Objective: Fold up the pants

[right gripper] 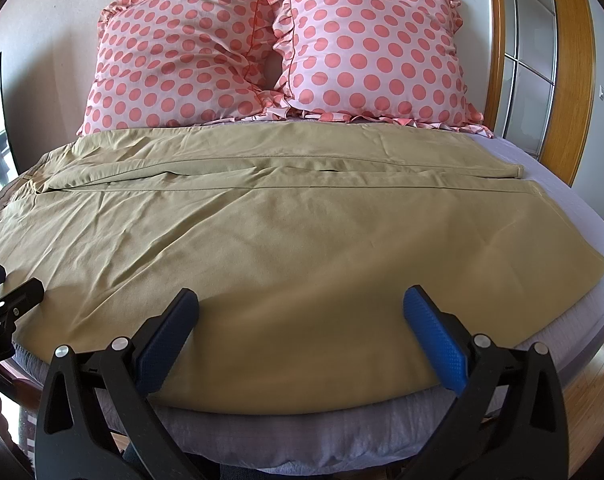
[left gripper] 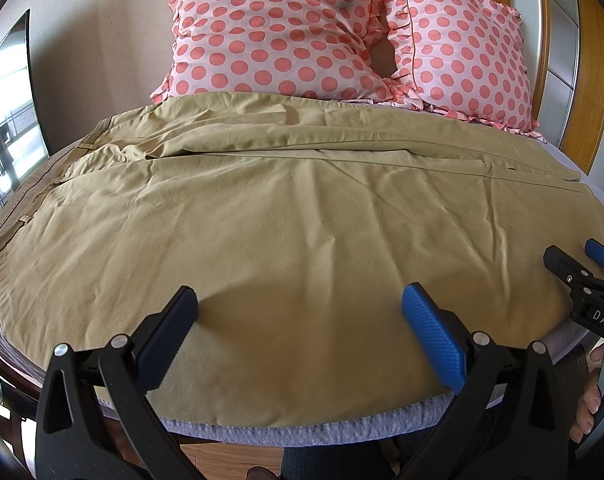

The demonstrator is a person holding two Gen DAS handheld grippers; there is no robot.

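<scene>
1. Khaki pants [left gripper: 294, 216] lie spread flat across the bed [right gripper: 574, 200], below two pillows [right gripper: 270, 52].
2. Left gripper [left gripper: 300, 300] hovers released over the near edge.
3. Right gripper [right gripper: 301, 300] likewise released, nothing grasped.

Pants [right gripper: 286, 248] matt creased cloth; fingers [right gripper: 434, 340] textured rubbery pads.

Left gripper [left gripper: 300, 300]: we see black plastic arms, silver rivets, one dark pad, one blue textured pad.
Right gripper [right gripper: 301, 300]: we see the same build; its body carries a white-lettered "DAS" label.
Hand [left gripper: 592, 400]: we see bare skin and pale fingernails.
</scene>
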